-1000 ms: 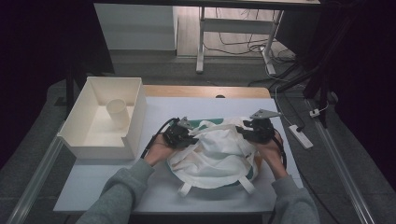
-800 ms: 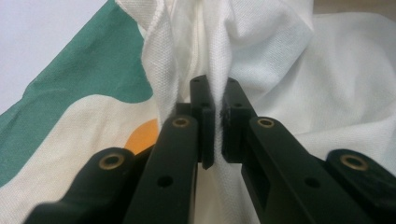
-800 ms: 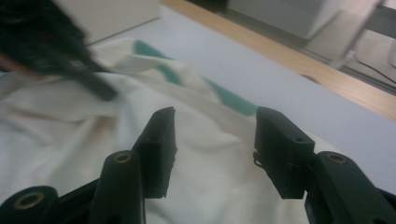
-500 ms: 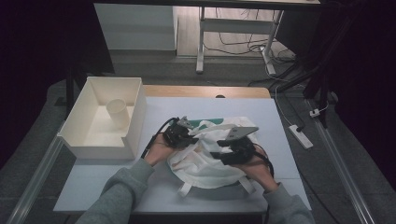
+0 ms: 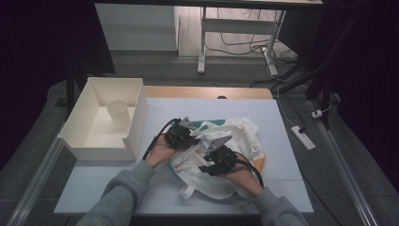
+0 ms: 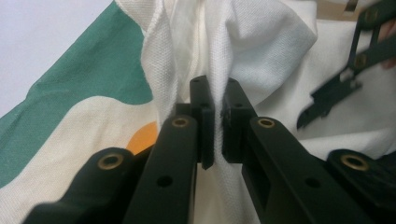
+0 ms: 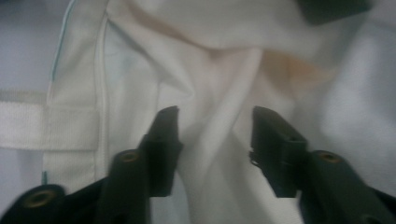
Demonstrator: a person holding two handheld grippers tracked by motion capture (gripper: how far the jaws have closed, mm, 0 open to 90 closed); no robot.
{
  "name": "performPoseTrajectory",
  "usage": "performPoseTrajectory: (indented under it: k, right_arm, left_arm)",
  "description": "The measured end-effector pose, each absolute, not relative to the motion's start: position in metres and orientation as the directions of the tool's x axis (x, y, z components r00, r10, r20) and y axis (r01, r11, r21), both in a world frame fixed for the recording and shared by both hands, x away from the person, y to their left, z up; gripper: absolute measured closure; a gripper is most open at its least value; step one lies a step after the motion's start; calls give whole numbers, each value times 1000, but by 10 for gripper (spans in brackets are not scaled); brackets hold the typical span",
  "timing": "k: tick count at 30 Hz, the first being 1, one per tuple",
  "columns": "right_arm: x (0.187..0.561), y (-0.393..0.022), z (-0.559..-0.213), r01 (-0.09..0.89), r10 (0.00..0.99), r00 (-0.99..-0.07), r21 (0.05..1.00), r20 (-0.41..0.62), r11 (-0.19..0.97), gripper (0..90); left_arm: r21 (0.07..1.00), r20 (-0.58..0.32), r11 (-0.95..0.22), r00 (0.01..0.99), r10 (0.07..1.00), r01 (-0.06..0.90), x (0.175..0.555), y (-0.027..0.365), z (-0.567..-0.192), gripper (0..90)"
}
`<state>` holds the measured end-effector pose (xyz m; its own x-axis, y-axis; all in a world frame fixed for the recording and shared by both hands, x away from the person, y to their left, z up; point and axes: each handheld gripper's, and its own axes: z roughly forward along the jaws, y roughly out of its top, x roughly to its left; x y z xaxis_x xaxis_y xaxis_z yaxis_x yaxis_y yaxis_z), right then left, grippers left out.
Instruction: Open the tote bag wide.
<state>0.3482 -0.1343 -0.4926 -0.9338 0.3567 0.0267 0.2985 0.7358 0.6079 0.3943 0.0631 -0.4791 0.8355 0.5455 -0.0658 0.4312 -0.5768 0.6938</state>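
A cream cloth bag point(image 5: 237, 134) with green and orange print lies crumpled on the white table point(image 5: 226, 106). My left gripper point(image 5: 192, 136) is at the bag's left edge, shut on a bunched fold of the bag point(image 6: 261, 42), with its jaws point(image 6: 217, 93) nearly touching. My right gripper point(image 5: 207, 162) hovers low over the middle of the bag. Its jaws have just been closing but still stand apart point(image 7: 215, 116), with a soft ridge of the bag's cloth point(image 7: 219, 56) between them and not pinched. A bag strap point(image 7: 28, 126) lies to its left.
A white open box point(image 5: 136, 122) stands on the table's left side with a paper cup point(image 5: 117, 113) inside. A power strip point(image 5: 303, 137) lies on the floor to the right. A desk frame and cables are beyond the far edge.
My right gripper has moved from the bag's far right side leftward and down over the bag's middle. The left gripper has kept its hold in place.
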Motion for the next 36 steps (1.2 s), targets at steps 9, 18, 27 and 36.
performPoseTrajectory:
  k: [9, 18, 27, 36]
  right_arm:
    - [336, -134, -491, 246, 322, -946, 599, -22, 762, 873]
    - [311, -131, -476, 179, 265, -963, 612, -52, 770, 879]
    - [296, -125, -476, 171, 238, -971, 613, -29, 771, 878]
    - [296, -120, -492, 167, 210, -978, 590, -5, 790, 877]
  left_arm:
    - [721, -64, -531, 806, 588, 445, 396, 66, -477, 856]
    - [741, -70, -496, 786, 614, 453, 399, 75, -474, 859]
    - [741, -80, -469, 757, 648, 480, 405, 86, -477, 861]
    - [733, -83, -474, 756, 650, 488, 408, 85, -482, 861]
